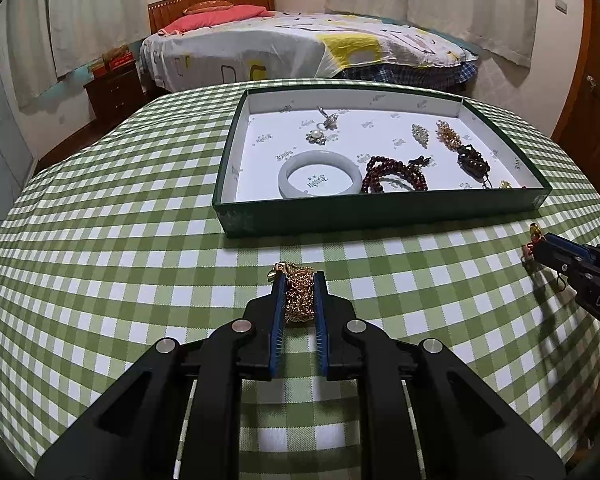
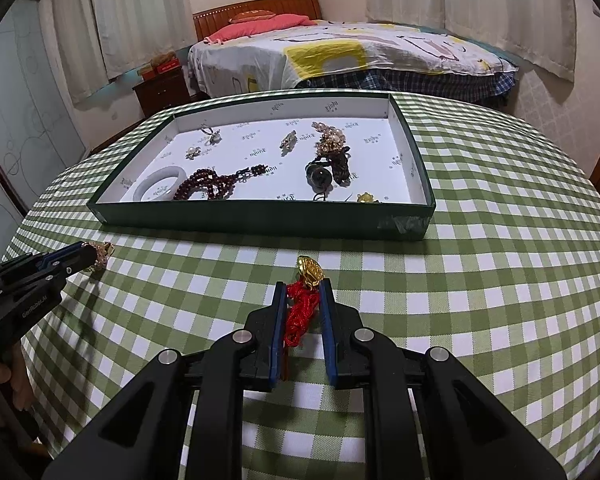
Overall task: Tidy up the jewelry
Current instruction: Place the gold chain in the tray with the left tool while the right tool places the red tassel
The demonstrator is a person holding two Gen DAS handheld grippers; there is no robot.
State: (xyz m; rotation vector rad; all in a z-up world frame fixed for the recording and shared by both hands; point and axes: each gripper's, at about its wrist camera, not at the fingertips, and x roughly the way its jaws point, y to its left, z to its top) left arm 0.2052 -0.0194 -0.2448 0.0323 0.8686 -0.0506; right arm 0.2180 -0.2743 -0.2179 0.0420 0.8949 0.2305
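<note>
- Tongs on both sides are loaded: your left tongs (image 1: 299,294) clench a bunched gold chain bracelet (image 1: 299,298), your right tongs (image 2: 303,304) a gold charm on red cord (image 2: 305,300), both just above the green-checked table (image 1: 120,220).
- Lift each clear over the near wall of the shallow green, white-lined box (image 1: 380,216) before releasing.
- The charm's shape stays unreadable; the cord's tail hides between the pads.

2 wrist fisheyes angled down, sharing the tray (image 1: 380,216).
</note>
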